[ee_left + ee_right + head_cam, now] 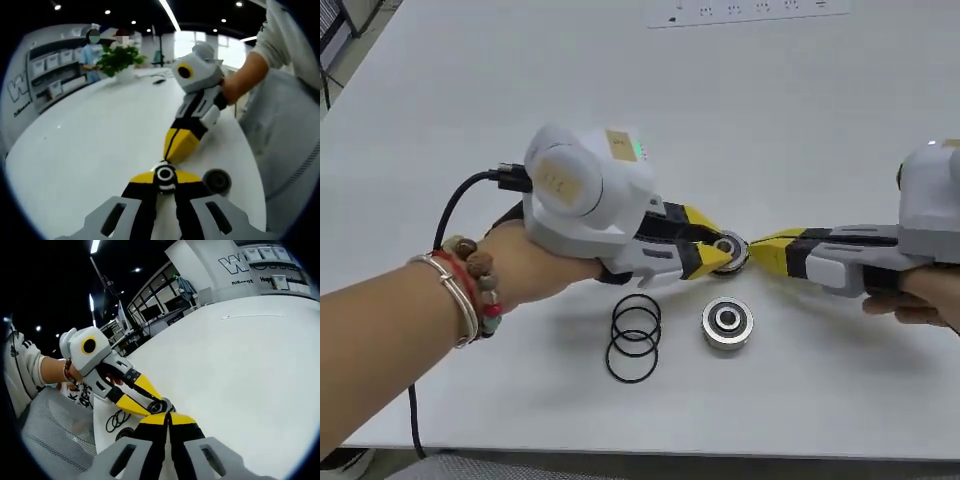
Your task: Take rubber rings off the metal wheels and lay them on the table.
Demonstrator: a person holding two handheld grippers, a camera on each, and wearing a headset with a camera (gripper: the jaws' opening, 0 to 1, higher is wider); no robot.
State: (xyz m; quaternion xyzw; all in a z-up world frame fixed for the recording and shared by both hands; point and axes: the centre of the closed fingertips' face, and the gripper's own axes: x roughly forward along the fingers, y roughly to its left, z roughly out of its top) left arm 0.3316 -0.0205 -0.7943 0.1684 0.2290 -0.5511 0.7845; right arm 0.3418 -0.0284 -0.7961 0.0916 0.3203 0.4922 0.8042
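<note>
My left gripper (pixel 718 252) is shut on a small metal wheel (pixel 729 247), held just above the table; in the left gripper view the wheel (pixel 165 174) sits between my yellow jaws. My right gripper (pixel 756 246) comes in from the right, its jaws closed and pinching the thin black rubber ring at that wheel's rim. The right gripper view has its shut tips (pixel 169 416) against the wheel (pixel 161 405). A second metal wheel (pixel 727 324) lies flat on the table nearer me. Three loose black rubber rings (pixel 635 338) lie overlapping to its left.
The white table (pixel 520 90) spreads wide around the work. A white power strip (pixel 750 12) lies at the far edge. A black cable (pixel 455 205) trails from the left gripper off the near edge. A potted plant (pixel 120 60) stands at the table's far end.
</note>
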